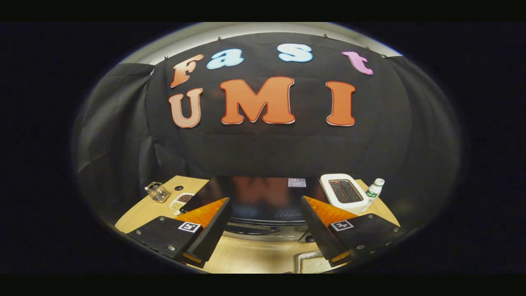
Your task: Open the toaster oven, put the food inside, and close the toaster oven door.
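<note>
The claw (263, 230) hangs with fingers apart and empty above the closed toaster oven (263, 205), lined up to reach its door handle (250, 229).

place: a staged recording booth set up as a small kitchen | wall: black cloth (263, 148) hung behind | counter (139, 211): light wood | appliances: black toaster oven (263, 197) in the middle, white toaster (344, 192) far right | small things: bottle (374, 191) far right, wire basket (157, 191) far left
</note>
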Demonstrator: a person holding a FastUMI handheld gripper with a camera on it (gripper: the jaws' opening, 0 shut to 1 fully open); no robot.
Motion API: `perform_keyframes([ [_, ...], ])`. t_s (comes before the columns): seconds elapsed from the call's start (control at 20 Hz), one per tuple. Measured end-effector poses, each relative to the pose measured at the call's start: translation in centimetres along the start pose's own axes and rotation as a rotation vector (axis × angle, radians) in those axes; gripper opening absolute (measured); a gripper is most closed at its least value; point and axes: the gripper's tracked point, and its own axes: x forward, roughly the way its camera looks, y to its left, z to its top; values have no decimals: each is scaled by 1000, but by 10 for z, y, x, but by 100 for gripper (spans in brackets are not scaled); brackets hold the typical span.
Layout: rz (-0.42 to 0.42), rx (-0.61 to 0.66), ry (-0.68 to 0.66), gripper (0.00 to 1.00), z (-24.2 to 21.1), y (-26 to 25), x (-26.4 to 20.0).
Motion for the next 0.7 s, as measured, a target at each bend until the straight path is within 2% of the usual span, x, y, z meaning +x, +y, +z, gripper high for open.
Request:
perform_keyframes([
  [0.15, 10, -5, 53, 98, -24, 19, 18],
  [0.4, -37, 10, 115, 96, -55, 26, 43],
  [0.55, -53, -23, 66, 95, -52, 29, 46],
  [0.7, -43, 8, 57, 95, -58, 34, 40],
])
